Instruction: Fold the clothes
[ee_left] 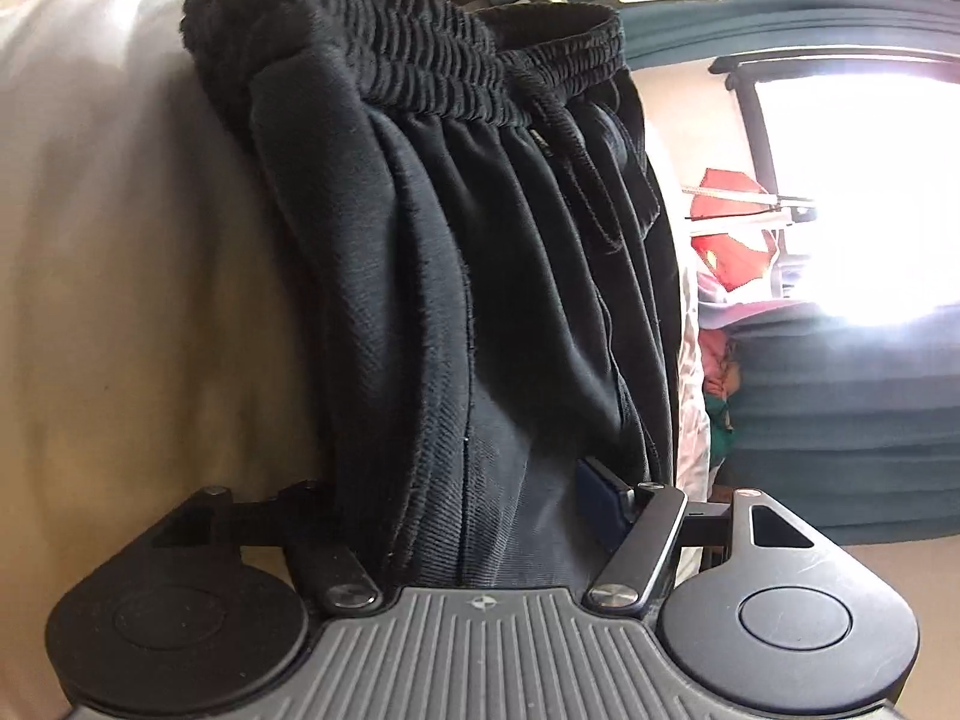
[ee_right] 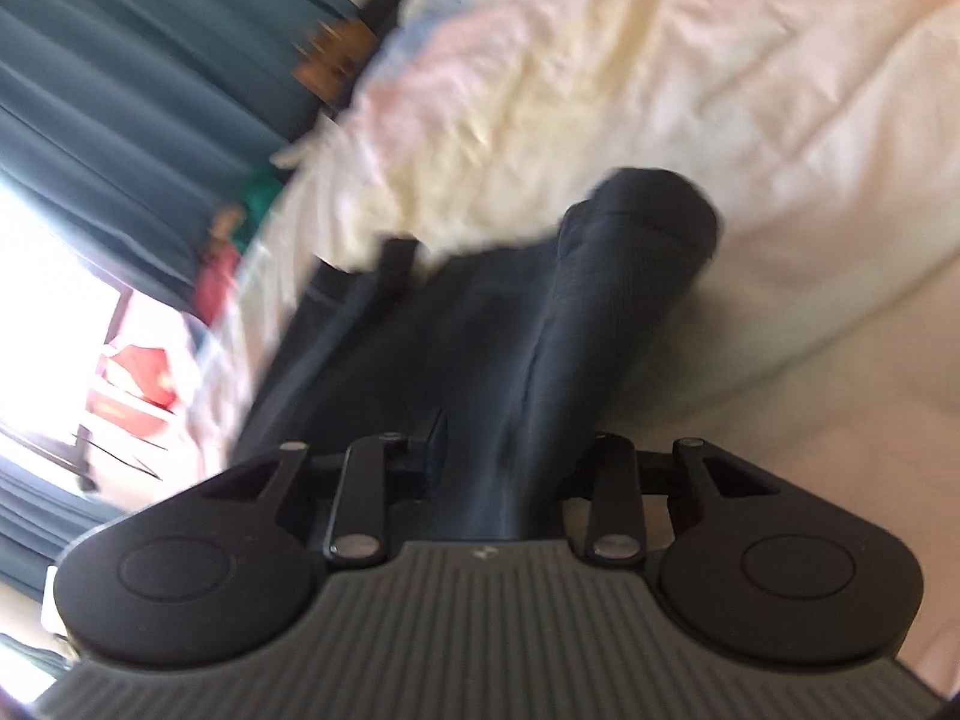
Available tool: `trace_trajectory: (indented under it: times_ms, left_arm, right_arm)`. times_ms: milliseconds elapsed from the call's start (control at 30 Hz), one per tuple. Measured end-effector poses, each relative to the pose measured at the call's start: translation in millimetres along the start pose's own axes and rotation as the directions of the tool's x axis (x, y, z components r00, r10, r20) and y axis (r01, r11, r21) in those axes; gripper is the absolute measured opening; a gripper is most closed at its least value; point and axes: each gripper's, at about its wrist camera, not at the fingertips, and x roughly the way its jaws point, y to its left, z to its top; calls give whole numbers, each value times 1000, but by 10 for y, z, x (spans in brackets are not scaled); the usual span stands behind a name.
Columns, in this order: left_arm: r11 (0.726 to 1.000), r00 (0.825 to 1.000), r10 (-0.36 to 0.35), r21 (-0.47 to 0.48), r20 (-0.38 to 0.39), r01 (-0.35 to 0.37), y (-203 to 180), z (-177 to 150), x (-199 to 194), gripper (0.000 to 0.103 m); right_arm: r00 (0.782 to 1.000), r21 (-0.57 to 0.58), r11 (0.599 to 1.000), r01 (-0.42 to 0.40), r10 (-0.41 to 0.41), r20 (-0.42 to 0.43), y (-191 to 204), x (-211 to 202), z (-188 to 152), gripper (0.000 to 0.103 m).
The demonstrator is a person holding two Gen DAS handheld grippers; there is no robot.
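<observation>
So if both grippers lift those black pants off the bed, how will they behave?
The black pants will probably sag between the grips, since the fabric already drapes in soft folds. The gathered waistband looks thick, so likely the bulkier end. The knit looks matte, so slipping seems unlikely.

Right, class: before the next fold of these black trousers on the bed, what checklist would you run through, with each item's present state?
1. Cloth between the left gripper jaws: ok, the black trousers fill the gap.
2. Left jaws pressing firmly: cannot tell, cloth hides one side.
3. Right gripper holding the leg: ok, cloth is bunched between its jaws.
4. Waistband lying flat: not ok, it is bunched and raised.
5. Drawstring tucked in: not ok, it trails loose over the front.
</observation>
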Motion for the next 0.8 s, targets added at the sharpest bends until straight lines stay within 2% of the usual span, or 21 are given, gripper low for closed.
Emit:
trace_trajectory:
  times_ms: [67, 133, 200, 267, 300, 333, 467, 533, 667, 733, 800]
  left_arm:
    - [1000, 1000, 0, 3, 12, 0, -34, -43, 20, 70]
    - [1000, 1000, 1, 7, 24, -1, -68, -86, 40, 70]
    - [999, 999, 11, 30, 30, -12, -120, -121, 74, 61]
    - [998, 999, 13, 55, 45, -15, -166, -143, 102, 31]
    - [998, 998, 8, 57, 56, -11, -173, -148, 98, 22]
    - [998, 998, -5, 55, 67, 1, -172, -155, 85, 9]
    - [994, 991, -77, 85, 109, 68, -234, -201, -30, 7]
    - [986, 983, -126, 126, 135, 109, -241, -224, -238, 7]
    - [963, 948, -249, 153, 197, 222, -162, -237, -664, 7]
    - [955, 932, -274, 183, 236, 235, -285, -325, -803, 7]
    - [952, 932, -273, 204, 238, 227, -500, -345, -828, 7]
  right_arm:
    - [1000, -12, 1000, 13, -13, -21, -51, 41, -27, 28]
    - [1000, -20, 1000, -5, 5, -21, -51, 28, -54, 17]
    - [1000, -23, 999, -29, 29, -10, -21, -7, -68, 10]
    - [998, -29, 998, -59, 59, 28, 17, -83, -63, 10]
    - [996, -33, 997, -73, 75, 47, 36, -122, -60, 9]
    - [994, -29, 996, -88, 90, 65, 51, -162, -52, 9]
    - [983, 4, 991, -132, 130, 126, 68, -336, -29, 9]
    - [980, -5, 991, -135, 134, 148, 71, -415, -24, 9]
    - [974, 7, 990, -143, 139, 179, 30, -566, -5, 9]
    - [971, -47, 989, -141, 148, 190, 50, -653, 2, 9]
    - [966, -93, 985, -148, 164, 198, 101, -727, 57, 9]
